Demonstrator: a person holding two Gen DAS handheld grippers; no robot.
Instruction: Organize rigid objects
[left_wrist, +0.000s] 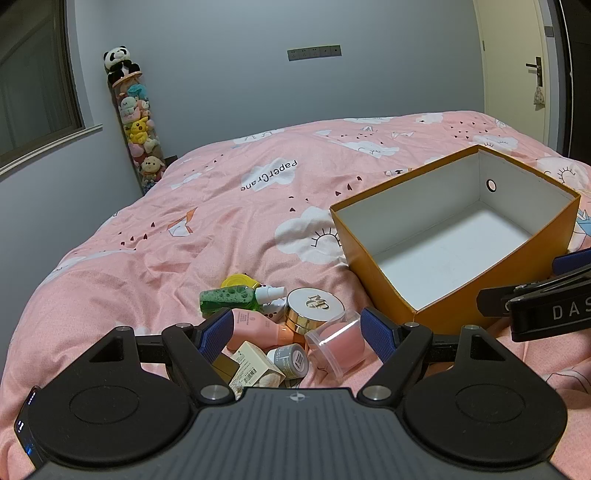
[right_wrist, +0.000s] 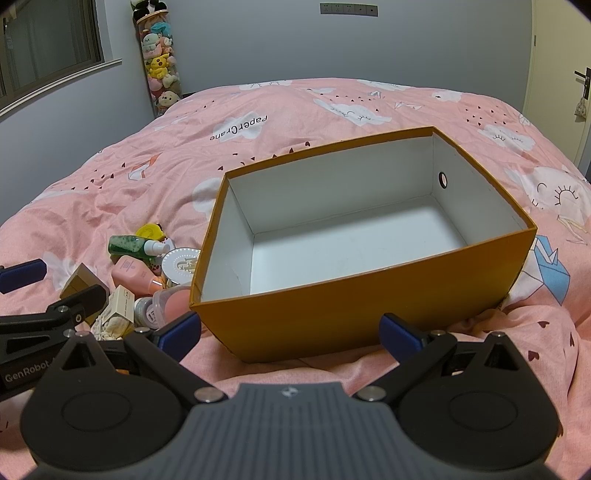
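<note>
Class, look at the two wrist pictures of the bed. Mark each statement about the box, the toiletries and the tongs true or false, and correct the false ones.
1. The orange box holds several bottles. False: nothing lies in it.
2. The toiletries lie in a pile on the pink bedspread beside the box. True.
3. The left tongs are shut on the pink bottle. False: they stand open, holding nothing.
4. The green bottle lies on its side. True.
5. The right tongs are open, in front of the box. True.
</note>
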